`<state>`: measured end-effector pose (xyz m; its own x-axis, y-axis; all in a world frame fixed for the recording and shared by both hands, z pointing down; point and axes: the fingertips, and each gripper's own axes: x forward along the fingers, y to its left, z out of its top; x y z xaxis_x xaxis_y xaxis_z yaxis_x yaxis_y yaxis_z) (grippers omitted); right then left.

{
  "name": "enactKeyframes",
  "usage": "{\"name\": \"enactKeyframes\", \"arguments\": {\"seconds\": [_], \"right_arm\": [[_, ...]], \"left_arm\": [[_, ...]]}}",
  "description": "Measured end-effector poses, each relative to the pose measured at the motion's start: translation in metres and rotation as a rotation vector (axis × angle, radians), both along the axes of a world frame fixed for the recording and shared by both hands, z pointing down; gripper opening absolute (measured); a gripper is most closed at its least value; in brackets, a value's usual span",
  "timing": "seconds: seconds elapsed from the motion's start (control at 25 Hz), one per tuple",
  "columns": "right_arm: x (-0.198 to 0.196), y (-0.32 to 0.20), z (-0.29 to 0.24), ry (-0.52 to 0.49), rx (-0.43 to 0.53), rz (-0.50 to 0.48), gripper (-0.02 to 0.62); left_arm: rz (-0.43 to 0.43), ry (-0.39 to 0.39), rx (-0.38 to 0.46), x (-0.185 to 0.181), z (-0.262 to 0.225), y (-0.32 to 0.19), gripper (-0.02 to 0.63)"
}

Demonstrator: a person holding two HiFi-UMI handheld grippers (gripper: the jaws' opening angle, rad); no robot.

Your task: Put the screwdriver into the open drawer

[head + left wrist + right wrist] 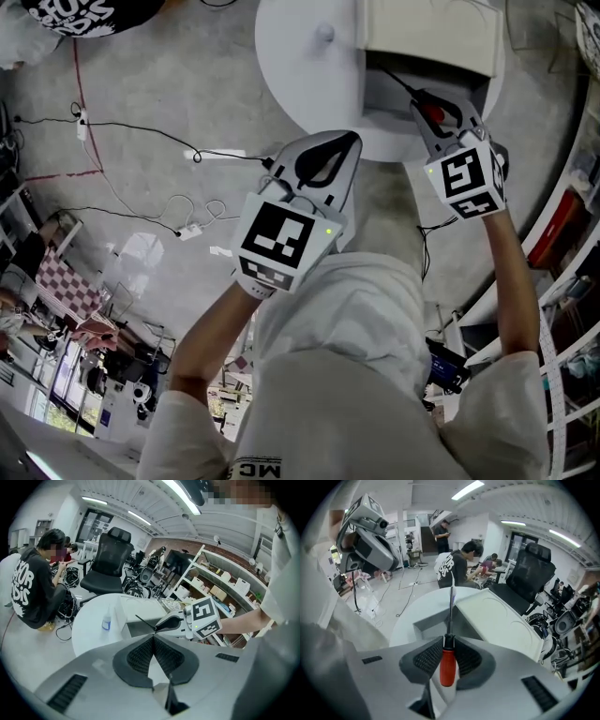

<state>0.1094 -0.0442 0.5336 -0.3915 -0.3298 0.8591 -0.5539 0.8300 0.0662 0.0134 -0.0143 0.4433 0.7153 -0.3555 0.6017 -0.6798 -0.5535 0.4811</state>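
A screwdriver (447, 660) with a red handle is clamped between my right gripper's (448, 644) pads, and its thin shaft (451, 611) points forward over the open drawer (436, 620). In the head view the right gripper (441, 112) hangs just over the drawer (422, 89) of a white drawer unit (427, 33) on the round white table (300, 56). My left gripper (323, 159) hovers at the table's near edge, jaws shut with nothing between them. From the left gripper view (153, 637) the screwdriver tip (145, 623) shows above the drawer (140, 626).
A small bottle (107, 620) stands on the table left of the drawer unit. Cables and a power strip (187, 230) lie on the concrete floor. Shelving (562, 225) runs along the right. People sit at a desk beyond an office chair (105, 564).
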Motion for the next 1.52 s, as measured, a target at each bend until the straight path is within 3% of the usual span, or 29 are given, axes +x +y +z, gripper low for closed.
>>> {"name": "enactKeyframes", "arguments": {"seconds": [0.36, 1.24, 1.52], "right_arm": [[0.013, 0.003, 0.044, 0.179, -0.118, -0.029, 0.130], [0.008, 0.012, 0.081, 0.265, -0.274, -0.091, 0.131], [0.007, 0.008, 0.088, 0.308, -0.271, -0.116, 0.135]], "left_arm": [[0.000, -0.007, -0.025, -0.007, 0.014, 0.002, 0.011], [-0.021, -0.001, -0.028, -0.009, 0.018, -0.006, 0.010], [-0.012, 0.003, -0.023, -0.008, 0.019, -0.005, 0.010]]}}
